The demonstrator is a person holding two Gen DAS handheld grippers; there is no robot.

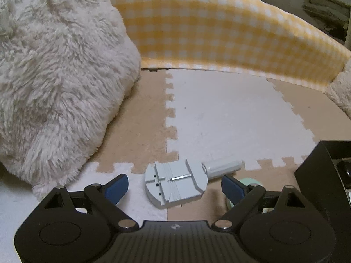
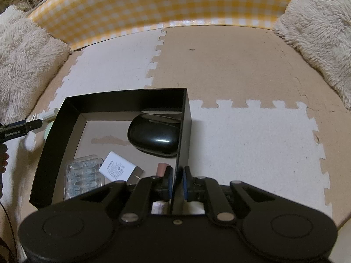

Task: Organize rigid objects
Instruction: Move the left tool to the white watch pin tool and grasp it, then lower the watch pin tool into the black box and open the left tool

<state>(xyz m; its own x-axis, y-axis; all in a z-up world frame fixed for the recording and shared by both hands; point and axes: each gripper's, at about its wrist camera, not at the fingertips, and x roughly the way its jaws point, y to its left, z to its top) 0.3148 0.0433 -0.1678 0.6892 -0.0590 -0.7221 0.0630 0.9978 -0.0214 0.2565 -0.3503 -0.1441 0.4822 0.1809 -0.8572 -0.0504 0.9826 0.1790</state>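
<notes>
A: What's your left gripper [image 1: 174, 185] doing?

B: Your fingers [image 1: 116, 186] are spread wide, low over the mat [image 1: 219, 114]. The grey tool [image 1: 175, 182] lies between them on the mat, touching neither. Its white handle [image 1: 222, 166] sticks out to the right. A pale green round thing [image 1: 250, 180] peeks from behind your right-hand finger; I can't tell what it is.

A: And the right one?

B: Your right gripper [image 2: 176, 178] is clamped on the right wall of the black box [image 2: 185, 118], one finger inside, one outside.

A: What's in the box?

B: Nearest you, a clear case [image 2: 84, 176], a white charger [image 2: 117, 167] beside it, and a pinkish cylinder [image 2: 162, 168] just by your inner finger. Farther back sits a glossy black case [image 2: 153, 135], against the right wall.

A: Beyond that?

B: The tool's handle [image 2: 50, 115] shows just past the box's left wall, with your left gripper [image 2: 22, 129] reaching toward it. Fluffy cushions [image 1: 57, 76] sit at both sides, and a yellow checked panel [image 1: 219, 32] closes off the back.
</notes>
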